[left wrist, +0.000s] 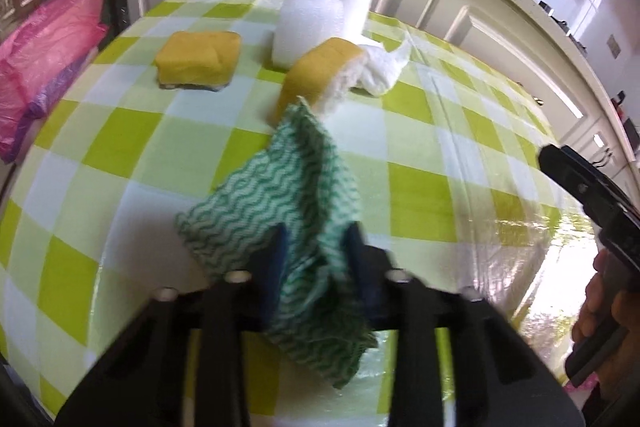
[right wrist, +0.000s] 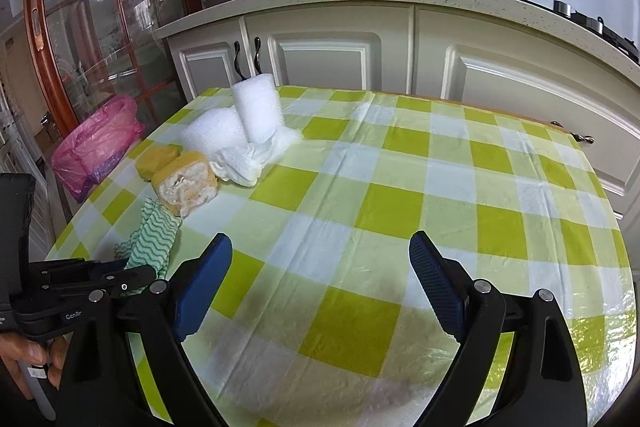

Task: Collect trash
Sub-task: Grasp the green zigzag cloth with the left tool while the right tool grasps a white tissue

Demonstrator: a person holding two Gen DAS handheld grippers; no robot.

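Kitchen table (right wrist: pixel 400 211) with green-check cover, white cabinets behind. Nearest: left gripper (left wrist: pixel 316 259) pinching the green wavy cloth (left wrist: pixel 276 187), its far corner draped against a sponge; first pickup looks just secured. Right gripper (right wrist: pixel 320 267) spread wide over bare table, holding nothing. Further back, untouched: two yellow sponges (left wrist: pixel 198 57) (left wrist: pixel 316 75), crumpled paper towel (left wrist: pixel 384 67), two white foam rolls (left wrist: pixel 308 27). Pink-lined bin (right wrist: pixel 96 147) sits off the table's left edge; can't tell what's inside. Most collecting remains.

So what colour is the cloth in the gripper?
The cloth is white with wavy green stripes, clearest in the left wrist view.
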